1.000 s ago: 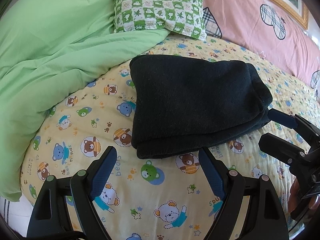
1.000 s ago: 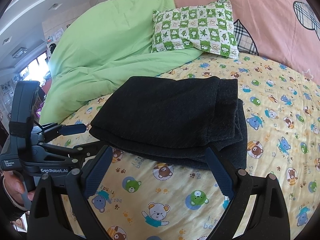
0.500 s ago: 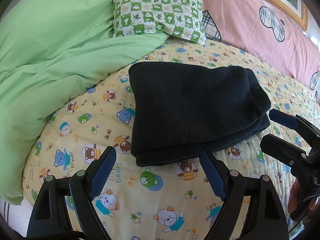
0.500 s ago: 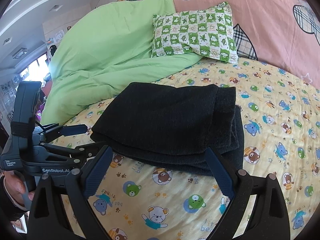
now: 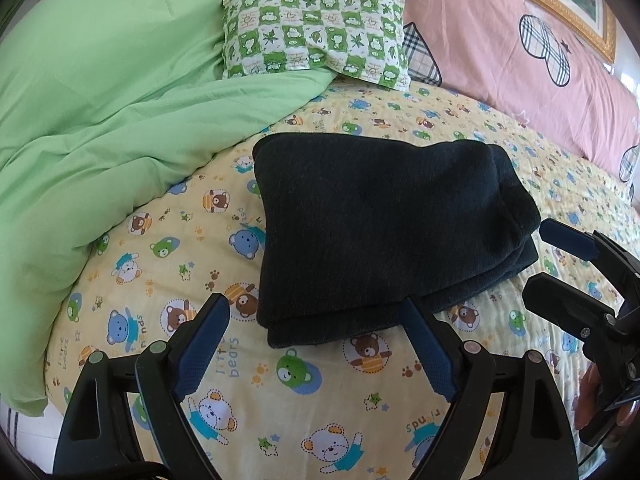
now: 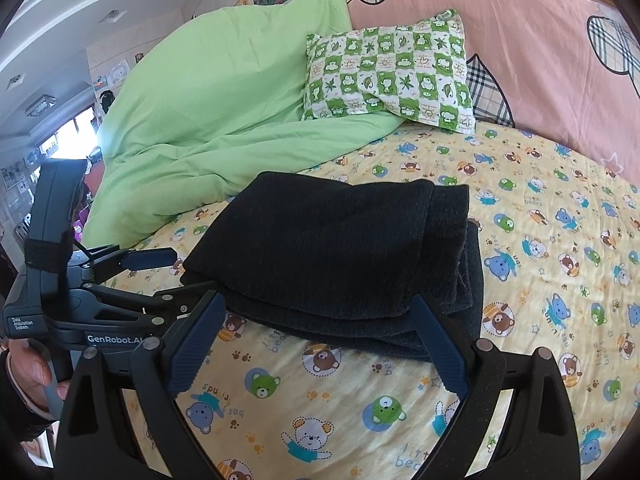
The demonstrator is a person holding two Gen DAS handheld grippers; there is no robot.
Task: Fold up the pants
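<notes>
Now the dark pants (image 5: 384, 224) lie folded in a thick stack on the yellow bear-print sheet (image 5: 304, 408), just in front of both my grippers. My left gripper (image 5: 316, 324) and my right gripper (image 6: 320, 320) both have their 2 fingers spread wide and hold nothing. Behind the pants are the green duvet (image 5: 100, 120) and a checked pillow (image 5: 316, 36).
</notes>
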